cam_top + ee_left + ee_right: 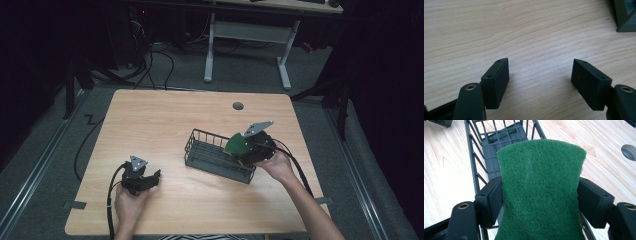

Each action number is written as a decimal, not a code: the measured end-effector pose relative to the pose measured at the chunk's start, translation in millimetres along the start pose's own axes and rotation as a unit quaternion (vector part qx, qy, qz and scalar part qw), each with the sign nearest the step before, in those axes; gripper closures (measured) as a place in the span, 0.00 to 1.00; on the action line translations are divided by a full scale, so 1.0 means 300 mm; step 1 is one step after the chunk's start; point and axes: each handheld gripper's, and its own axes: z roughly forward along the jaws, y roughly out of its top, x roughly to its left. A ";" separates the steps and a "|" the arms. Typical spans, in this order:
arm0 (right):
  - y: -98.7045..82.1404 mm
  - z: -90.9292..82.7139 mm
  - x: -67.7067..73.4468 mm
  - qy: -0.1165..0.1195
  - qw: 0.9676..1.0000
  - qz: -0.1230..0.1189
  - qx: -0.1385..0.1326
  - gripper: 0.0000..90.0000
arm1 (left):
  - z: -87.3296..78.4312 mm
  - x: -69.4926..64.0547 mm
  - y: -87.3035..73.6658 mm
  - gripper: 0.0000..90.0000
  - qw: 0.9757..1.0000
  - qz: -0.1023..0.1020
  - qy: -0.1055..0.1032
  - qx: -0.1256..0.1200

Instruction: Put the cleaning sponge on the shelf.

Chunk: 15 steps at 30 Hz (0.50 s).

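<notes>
A green scouring pad (541, 192) is pinched between the jaws of my right gripper (540, 202), which is shut on it. In the high view the pad (237, 144) hangs over the right end of a dark wire basket (202, 159), with the right gripper (245, 150) tilted toward it. The basket (487, 152) runs away beneath the pad in the right gripper view. My left gripper (150, 181) rests low near the table's front left, well apart from the basket. Its jaws stand wide apart in the left gripper view (540, 80), with bare wood between them.
The light wooden table (165, 120) has a grey cable hole (238, 106) at the back. A corner of the basket (625, 15) shows at the top right of the left gripper view. Beyond the table stand a white desk frame (247, 45) and cables on the floor.
</notes>
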 end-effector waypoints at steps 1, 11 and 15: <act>0.000 0.000 0.002 -0.001 1.000 0.000 0.000 0.30 | 0.000 0.000 0.000 0.35 1.000 0.000 0.000 0.000; 0.001 0.004 0.010 0.003 1.000 -0.006 0.006 0.30 | 0.000 0.000 0.000 0.35 1.000 0.000 0.000 0.000; 0.000 0.004 0.011 0.006 1.000 -0.006 0.006 0.30 | 0.000 0.000 0.000 0.35 1.000 0.000 0.000 0.000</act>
